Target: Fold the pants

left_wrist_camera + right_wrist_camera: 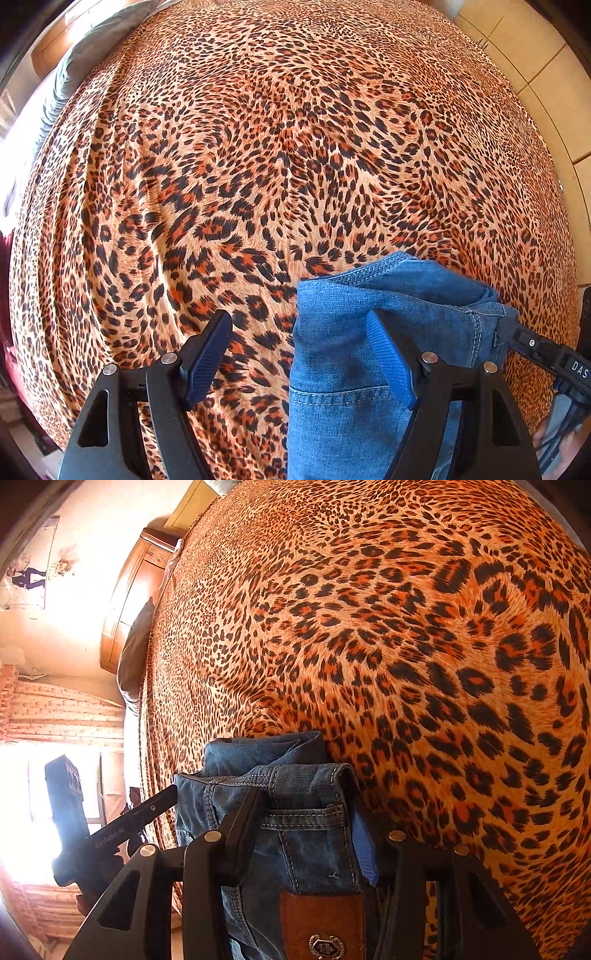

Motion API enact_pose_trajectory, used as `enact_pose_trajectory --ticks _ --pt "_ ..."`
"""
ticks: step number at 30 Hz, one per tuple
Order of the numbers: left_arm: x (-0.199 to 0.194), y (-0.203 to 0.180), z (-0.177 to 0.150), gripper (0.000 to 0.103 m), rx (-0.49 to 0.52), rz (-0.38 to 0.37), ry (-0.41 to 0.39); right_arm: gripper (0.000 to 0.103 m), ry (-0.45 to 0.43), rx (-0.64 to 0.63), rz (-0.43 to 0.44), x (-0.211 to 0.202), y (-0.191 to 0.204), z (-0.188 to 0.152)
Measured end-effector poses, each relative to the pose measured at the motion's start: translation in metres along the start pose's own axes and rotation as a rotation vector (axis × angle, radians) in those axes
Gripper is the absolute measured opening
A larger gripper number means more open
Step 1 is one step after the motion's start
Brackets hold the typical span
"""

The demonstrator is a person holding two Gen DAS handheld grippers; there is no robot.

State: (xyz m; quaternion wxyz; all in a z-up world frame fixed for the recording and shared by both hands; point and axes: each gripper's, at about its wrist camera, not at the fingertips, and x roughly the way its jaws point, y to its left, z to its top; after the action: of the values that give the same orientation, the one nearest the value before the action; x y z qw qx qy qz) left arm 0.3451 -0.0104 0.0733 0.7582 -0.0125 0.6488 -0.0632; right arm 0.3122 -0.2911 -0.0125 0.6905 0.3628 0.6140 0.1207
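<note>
On the near edge of a bed covered by a leopard-print spread (280,155), a pair of blue denim pants (373,332) lay bunched into a thick fold. In the left wrist view the left gripper (295,354) pointed steeply down with its jaws standing wide; its left finger (205,356) hung over bare spread, touching nothing, while the ribbed blue pad of the right finger (393,363) lay against the denim. The cloth passed between the fingers only on the right side and was not clamped. At the right of that view a black part of the other tool reached the seam of the pants.

In the right wrist view the right gripper (306,830) was closed about halfway on the pants (306,812), its two fingers pressing the waistband and a belt loop from either side. A brown leather label (321,926) with a metal badge sat low between the fingers. Far to the left stood a wooden headboard (129,602) with a dark pillow (135,653) against it, a sunlit window below, and the left tool's black body near the denim's left edge
</note>
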Motion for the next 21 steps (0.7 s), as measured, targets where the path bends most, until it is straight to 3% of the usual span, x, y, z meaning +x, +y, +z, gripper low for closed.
enact_pose_trajectory --ticks 6,8,9,10,11,12,13,15,17,21 --pt "0.002 0.0 0.001 0.081 -0.002 0.013 0.003 0.048 -0.002 0.007 0.004 0.0 -0.004 0.002" --pt "0.007 0.004 0.002 0.094 -0.006 0.034 0.004 0.048 -0.009 -0.019 -0.011 -0.001 -0.001 0.001" --pt "0.012 0.008 0.003 0.094 -0.024 0.024 0.02 0.043 -0.015 -0.05 -0.028 -0.001 0.003 0.001" --pt "0.016 0.014 0.004 0.086 -0.057 -0.026 0.052 0.03 -0.017 -0.085 -0.031 -0.002 0.009 0.001" --pt "0.017 0.018 0.006 0.058 -0.091 -0.106 0.082 0.022 -0.014 -0.112 -0.022 -0.005 0.016 0.0" --pt "0.016 0.021 0.007 0.043 -0.118 -0.196 0.113 0.018 -0.03 -0.143 -0.028 -0.01 0.024 0.0" --pt "0.012 0.02 0.009 0.033 -0.13 -0.217 0.118 0.016 -0.06 -0.171 -0.022 -0.018 0.032 0.0" --pt "0.004 0.014 0.013 0.027 -0.083 -0.137 0.05 0.015 -0.099 -0.171 0.005 -0.03 0.036 0.002" --pt "0.016 0.01 0.016 0.026 -0.05 -0.027 0.058 0.015 -0.086 -0.169 -0.041 -0.023 0.031 0.005" --pt "0.03 0.012 0.019 0.026 -0.086 -0.01 0.089 0.02 -0.029 -0.079 -0.115 0.003 -0.001 0.002"
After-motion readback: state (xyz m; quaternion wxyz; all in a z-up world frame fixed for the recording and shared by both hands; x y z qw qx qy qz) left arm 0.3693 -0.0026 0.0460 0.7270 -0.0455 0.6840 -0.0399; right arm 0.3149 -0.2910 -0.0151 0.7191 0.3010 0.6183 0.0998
